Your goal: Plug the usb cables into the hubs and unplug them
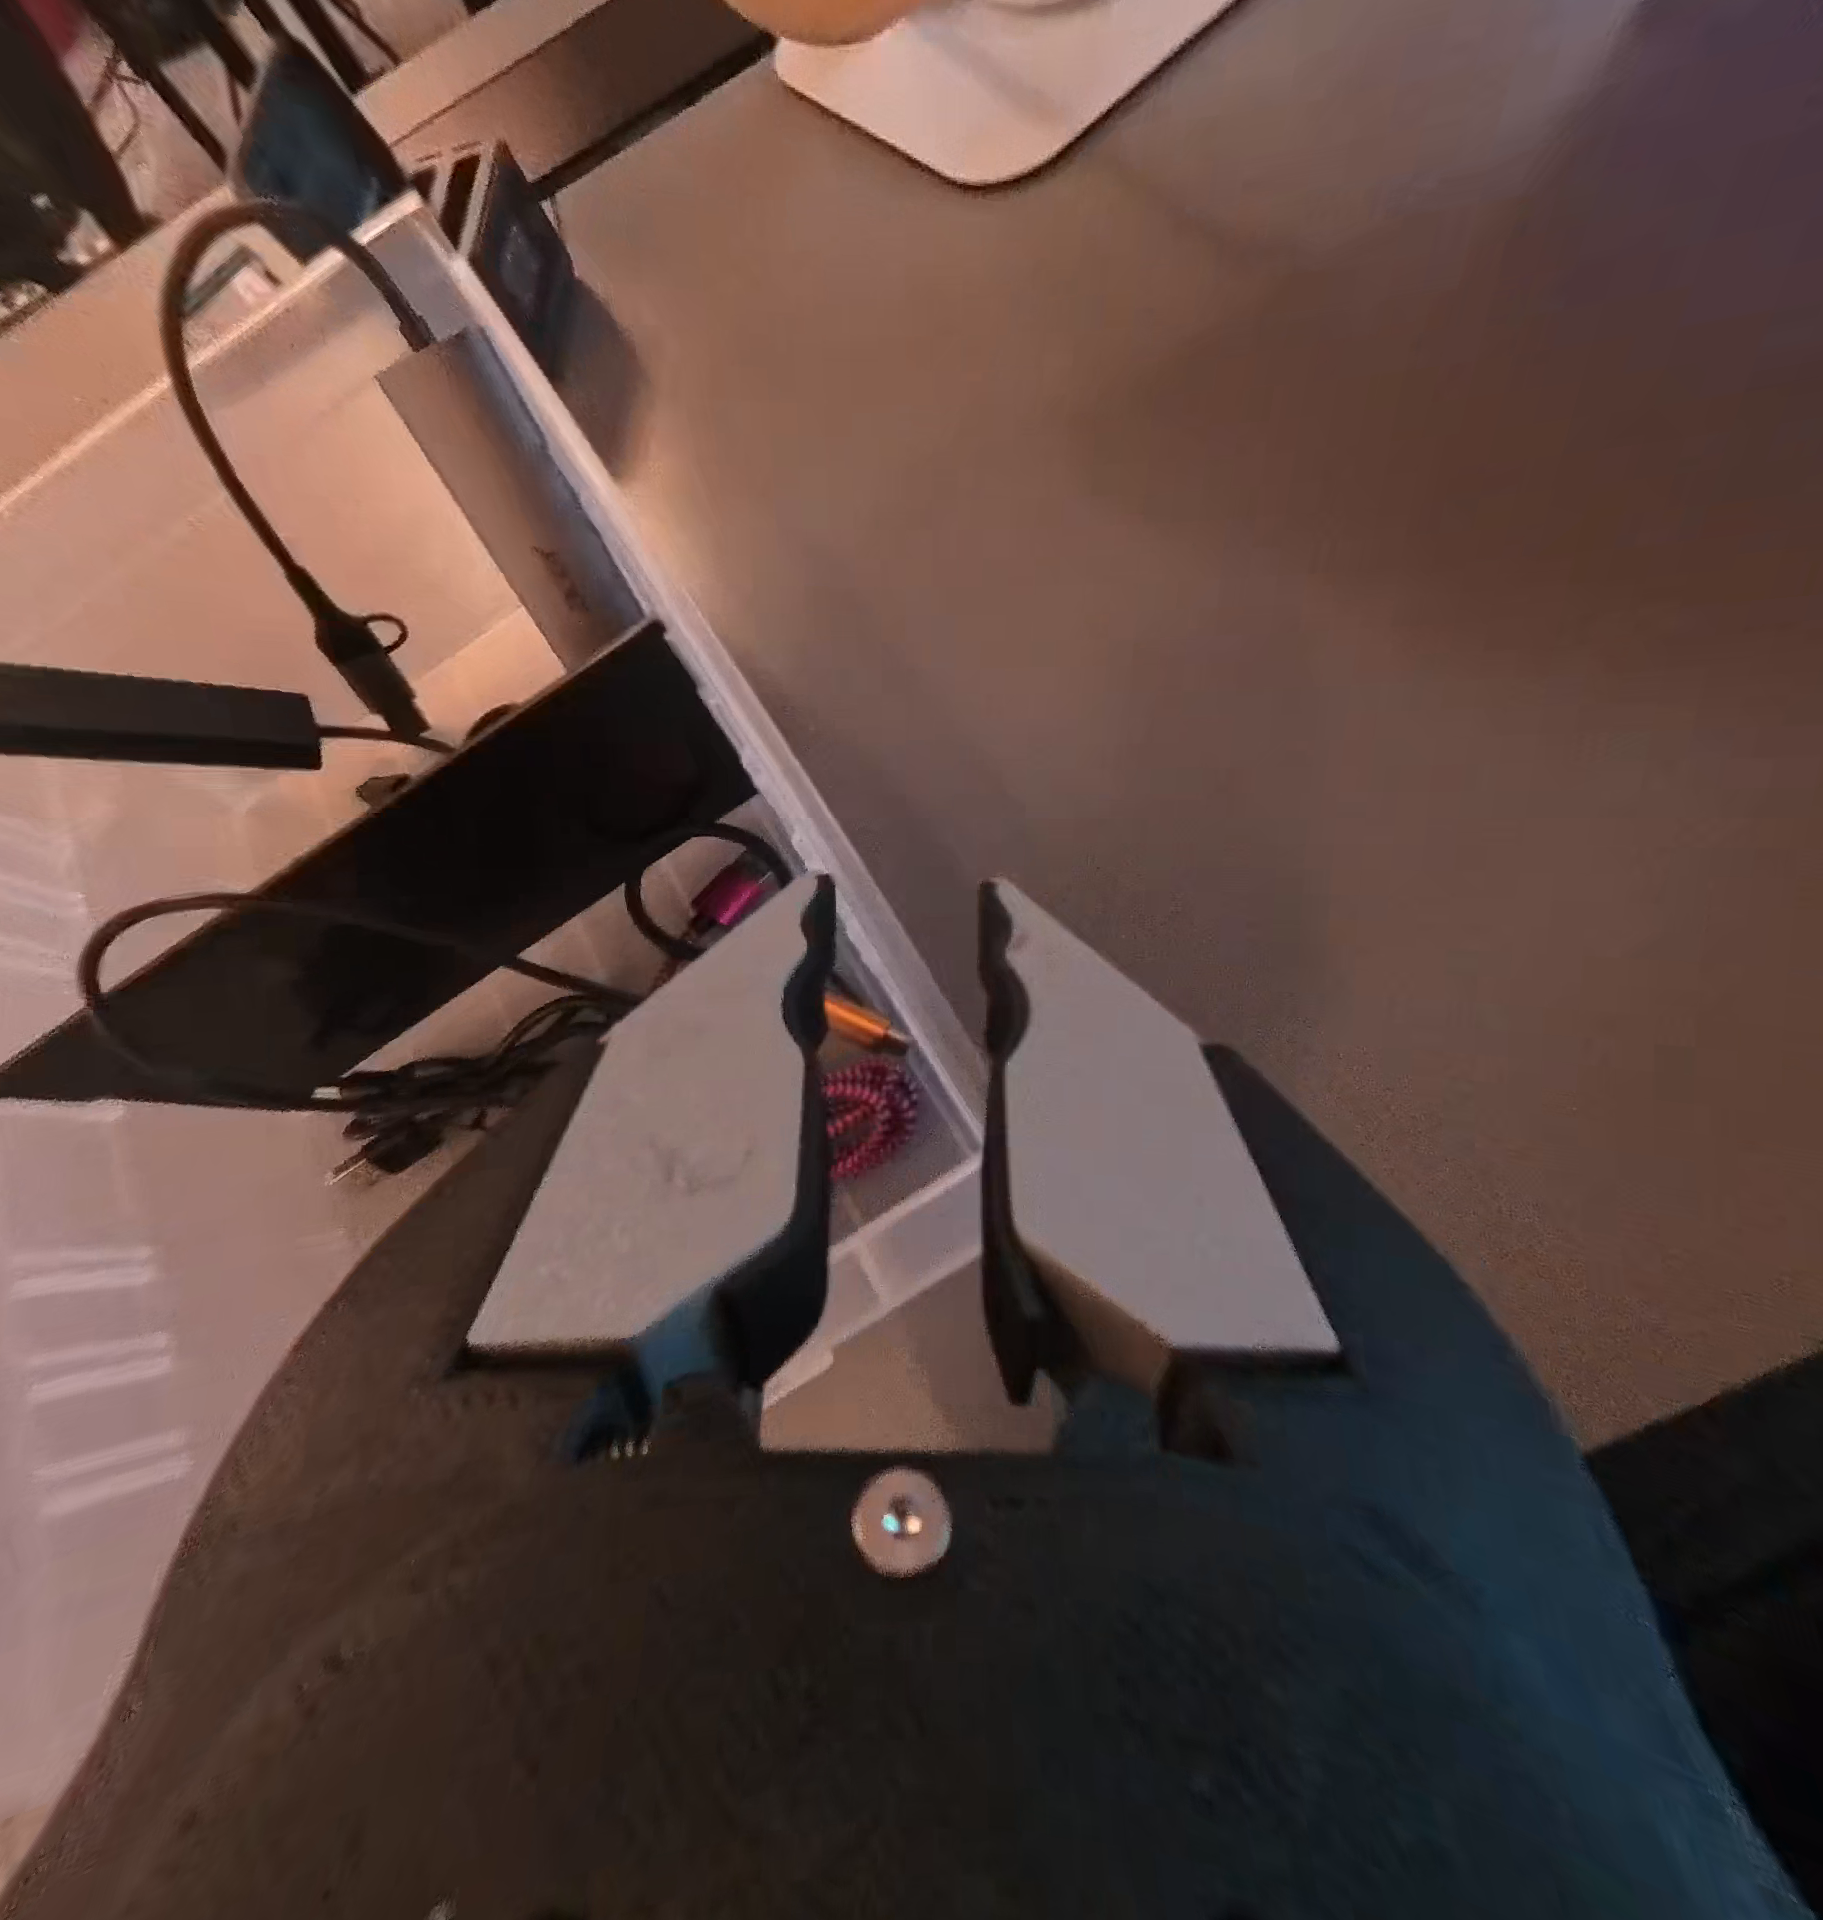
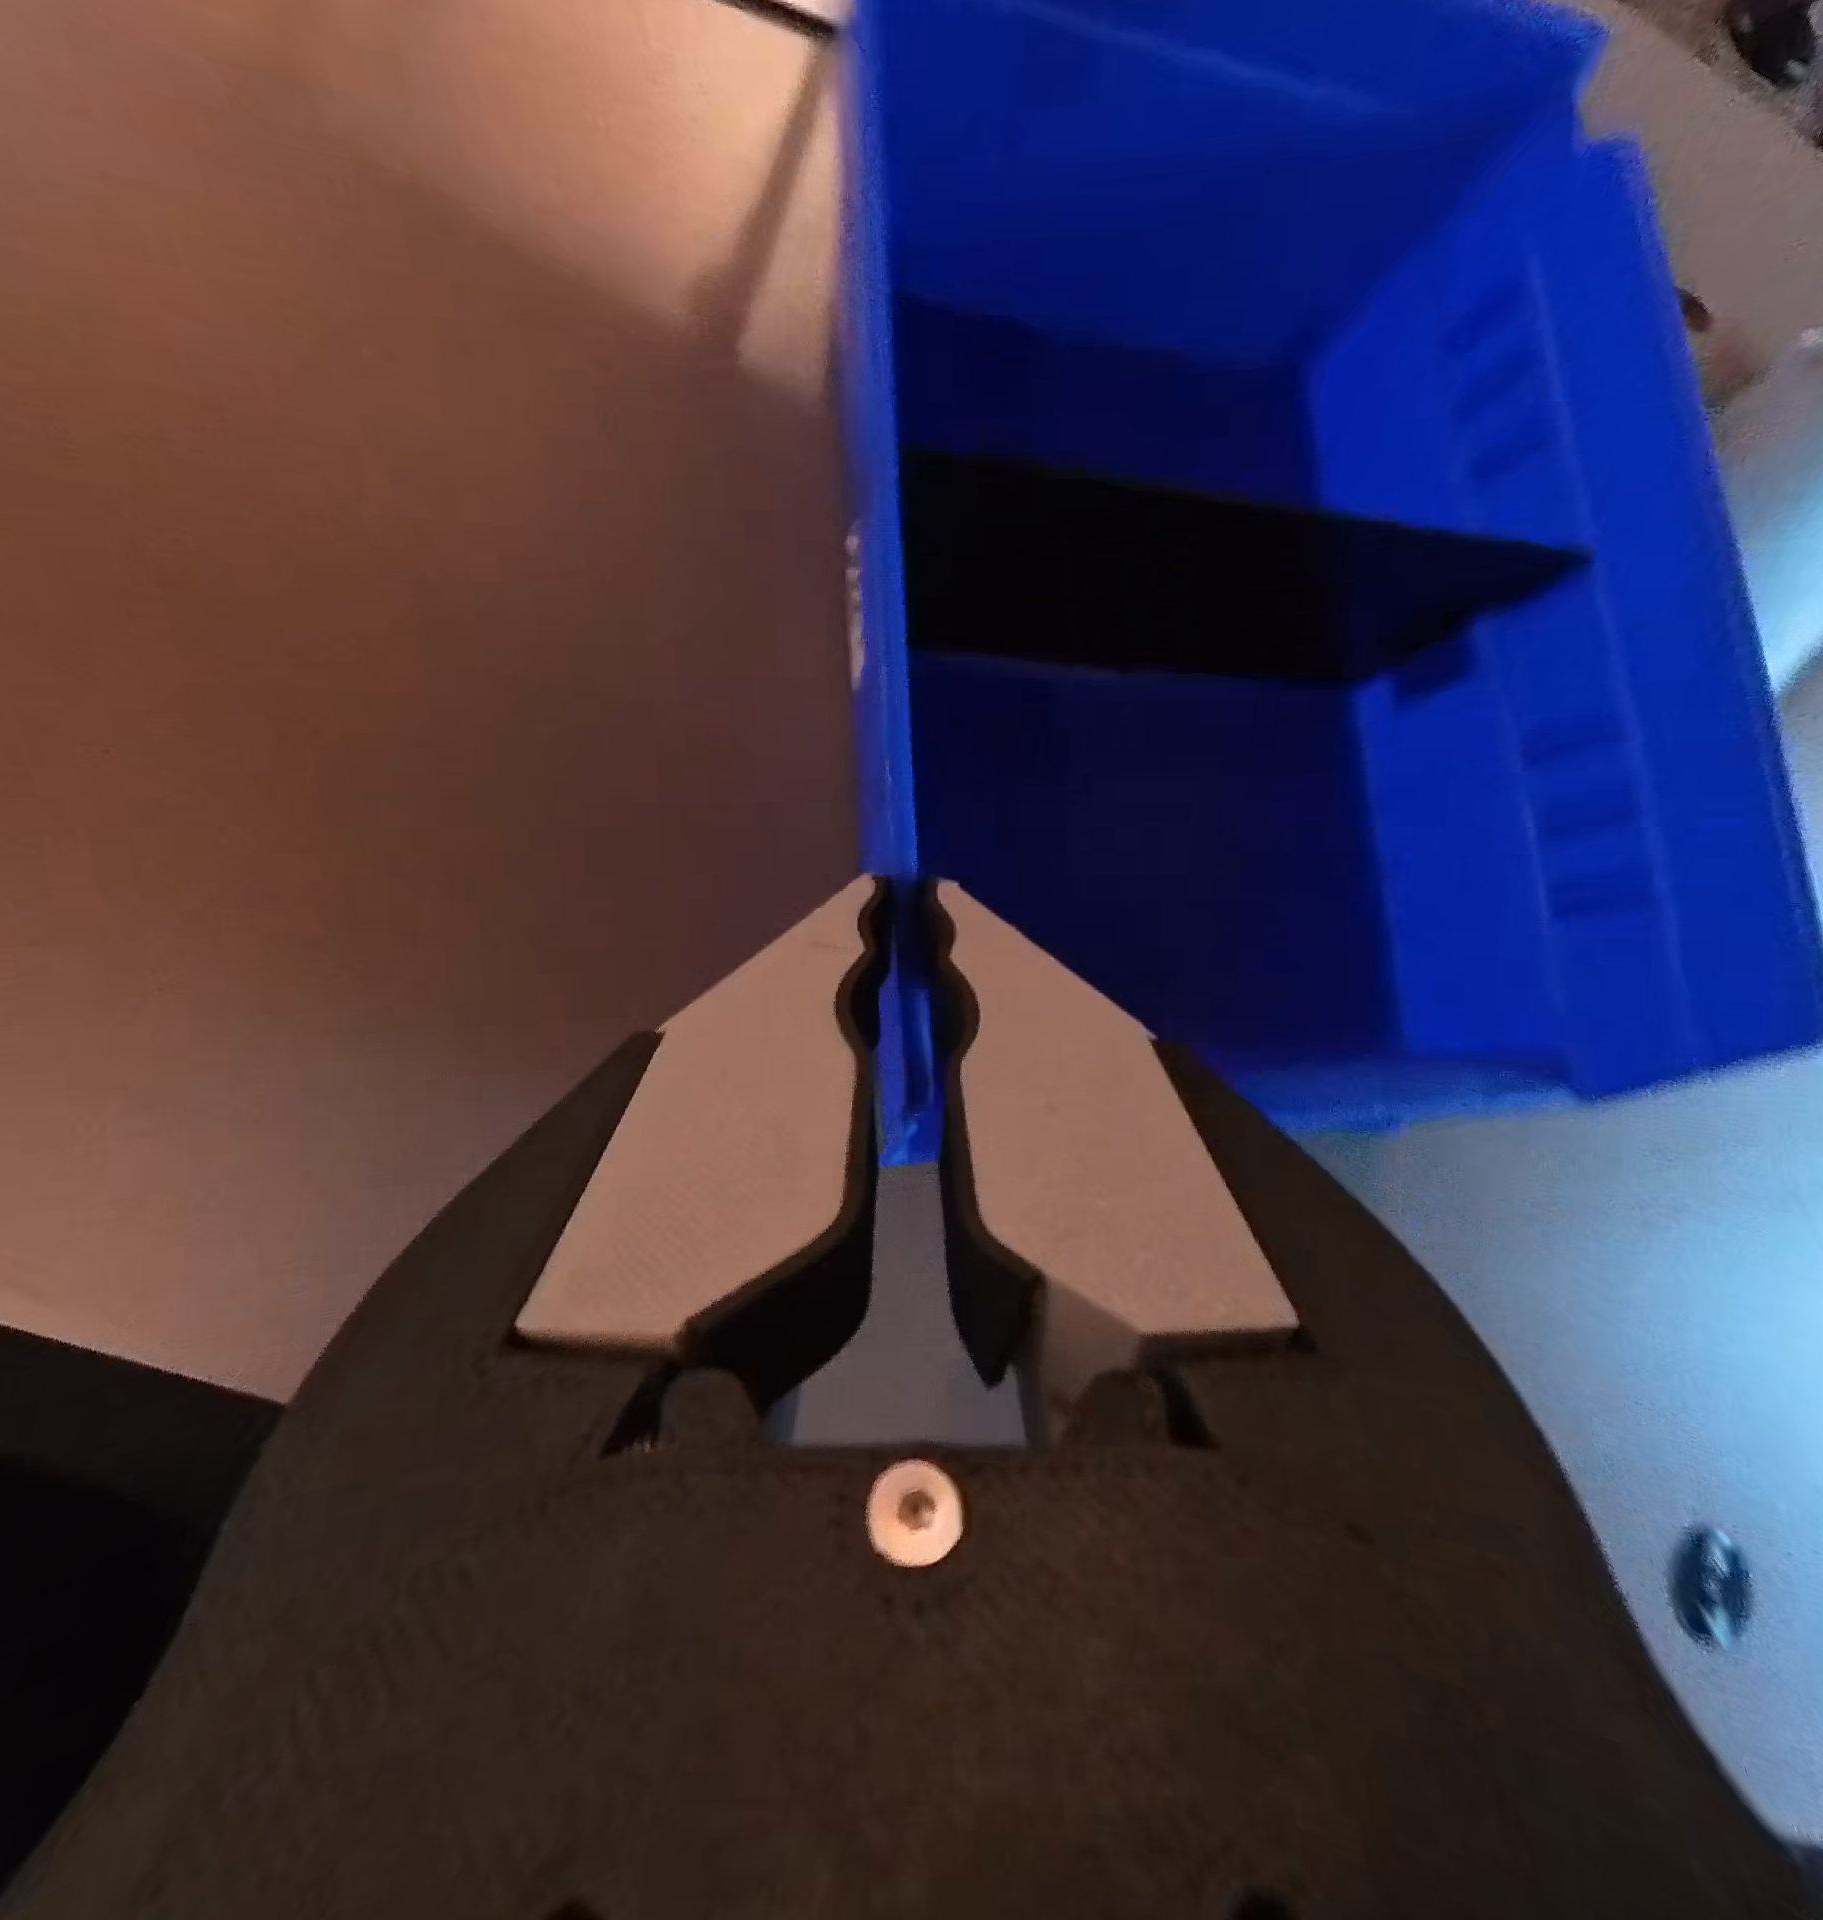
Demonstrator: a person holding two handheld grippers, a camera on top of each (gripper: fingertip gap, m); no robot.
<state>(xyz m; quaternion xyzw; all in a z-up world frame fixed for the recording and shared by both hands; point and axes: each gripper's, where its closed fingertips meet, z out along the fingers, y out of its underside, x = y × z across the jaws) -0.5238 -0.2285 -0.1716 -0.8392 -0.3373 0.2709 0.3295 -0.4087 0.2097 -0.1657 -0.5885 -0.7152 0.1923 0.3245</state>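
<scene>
While the right gripper [image 2: 909, 894] is clamped on the thin side wall of the blue bin [image 2: 1458, 790], any twist could tip or drag it. Left gripper [image 1: 905, 914] is released, holding nothing, straddling the clear tray [image 1: 782, 769] wall. USB cables [image 1: 419, 1101] and silver hub [image 1: 502, 468] sit inside the tray; the black divider [image 1: 450, 862] could snag a reach.

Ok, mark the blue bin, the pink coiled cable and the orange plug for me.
blue bin [image 2: 1613, 779]: right wrist view, on its right side wall.
pink coiled cable [image 1: 871, 1117]: left wrist view, middle of the coil.
orange plug [image 1: 857, 1016]: left wrist view, on its orange shell.
</scene>
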